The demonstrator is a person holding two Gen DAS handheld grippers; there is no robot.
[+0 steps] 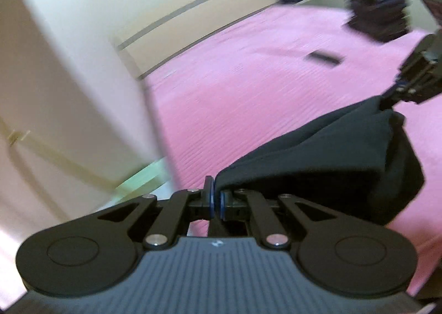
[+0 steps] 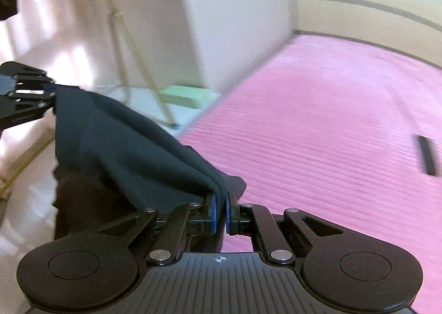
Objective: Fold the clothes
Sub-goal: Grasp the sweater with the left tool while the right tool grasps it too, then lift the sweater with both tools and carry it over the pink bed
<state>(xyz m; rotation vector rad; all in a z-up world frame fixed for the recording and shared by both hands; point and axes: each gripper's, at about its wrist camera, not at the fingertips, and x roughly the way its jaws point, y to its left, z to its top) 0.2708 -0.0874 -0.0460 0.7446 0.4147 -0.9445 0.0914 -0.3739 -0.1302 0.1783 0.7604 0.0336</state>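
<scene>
Closest to me, the left gripper [image 1: 216,200] has its jaws clamped on one corner of the dark garment [image 1: 317,159], and the right gripper [image 2: 220,214] pinches another, so I hold the cloth slung between them above the pink bed [image 1: 248,87]. Pale walls [image 1: 83,51] border the ribbed cover; a small black object [image 1: 323,58] and a dark pile [image 1: 375,7] lie farther off.

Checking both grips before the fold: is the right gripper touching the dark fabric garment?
Touching. The right wrist view shows the dark fabric garment pinched between the right gripper and its blue pads.
</scene>
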